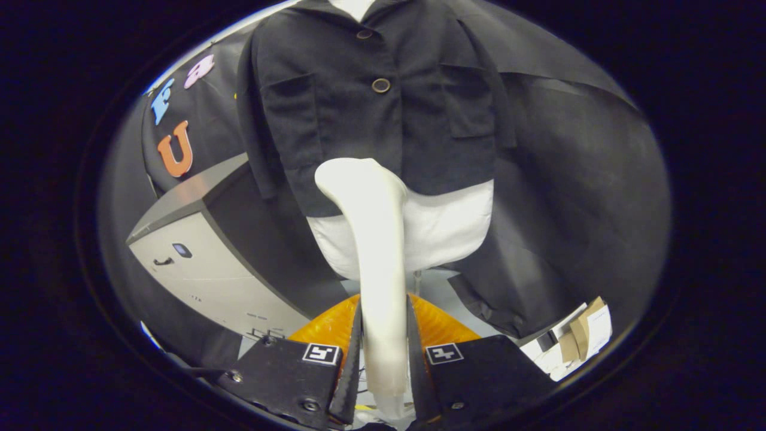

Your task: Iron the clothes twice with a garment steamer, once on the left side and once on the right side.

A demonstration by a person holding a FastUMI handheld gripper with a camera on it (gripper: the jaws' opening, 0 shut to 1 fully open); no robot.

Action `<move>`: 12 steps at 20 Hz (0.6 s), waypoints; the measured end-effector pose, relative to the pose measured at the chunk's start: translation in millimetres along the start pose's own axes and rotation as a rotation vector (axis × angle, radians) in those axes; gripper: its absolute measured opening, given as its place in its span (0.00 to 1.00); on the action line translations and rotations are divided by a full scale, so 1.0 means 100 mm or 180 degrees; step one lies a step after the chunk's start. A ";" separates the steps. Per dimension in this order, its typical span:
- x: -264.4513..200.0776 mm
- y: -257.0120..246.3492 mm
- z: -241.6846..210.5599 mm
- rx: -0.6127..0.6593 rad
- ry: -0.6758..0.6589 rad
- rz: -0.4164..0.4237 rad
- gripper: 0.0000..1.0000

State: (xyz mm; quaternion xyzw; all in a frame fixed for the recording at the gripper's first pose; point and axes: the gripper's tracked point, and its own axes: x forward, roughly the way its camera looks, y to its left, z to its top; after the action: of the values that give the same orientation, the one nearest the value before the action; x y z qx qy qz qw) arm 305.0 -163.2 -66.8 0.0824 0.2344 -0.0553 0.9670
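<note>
**Operator:** Report the scene, left to right.

**Inspector:** At the left stands a grey cabinet (197,251) with a dark top. In the centre, a dark jacket (371,120) hangs on a white mannequin (443,230), buttons (380,85) running down its front and a chest pocket on each side. At the right, a cardboard box (583,329) sits low against the booth wall.

**Operator:** State of the gripper?

**Inspector:** The gripper (384,359) has its fingers pinching the handle of the white steamer (374,239) from both sides. The handle runs forward between them, and the steamer's head sits at the jacket's lower hem, near the centre line.

**Operator:** Task progress?

**Inspector:** My judgement: the steamer is picked up and brought to the garment, so the approach is done. Nothing shows whether either side has been steamed. The head is near the middle, so I cannot assign it to the left or right pass.

**Operator:** What cannot be verified?

**Inspector:**
- Whether the head touches the cloth or sits just in front of it.
- The steamer's face, which points away.
- Any steam output.
- The collar, cut off at the top.
- The mannequin's stand, mostly hidden behind the steamer.
</note>
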 end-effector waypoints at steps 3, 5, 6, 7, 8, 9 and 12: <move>-0.24 -0.19 0.25 0.0129 -0.0185 -0.0017 0.39; -0.40 -0.31 0.46 0.0219 -0.0315 -0.0030 0.39; -0.48 -0.38 0.58 0.0254 -0.0377 -0.0039 0.39; -0.56 -0.45 0.71 0.0273 -0.0442 -0.0039 0.39; -0.63 -0.50 0.84 0.0301 -0.0512 -0.0038 0.39; -0.72 -0.56 0.98 0.0322 -0.0592 -0.0043 0.39; -0.95 -0.68 1.47 0.0385 -0.0884 -0.0061 0.39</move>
State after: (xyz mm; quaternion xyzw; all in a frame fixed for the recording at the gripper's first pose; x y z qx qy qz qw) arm 276.8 -250.3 96.6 0.1298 0.0954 -0.0895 0.9829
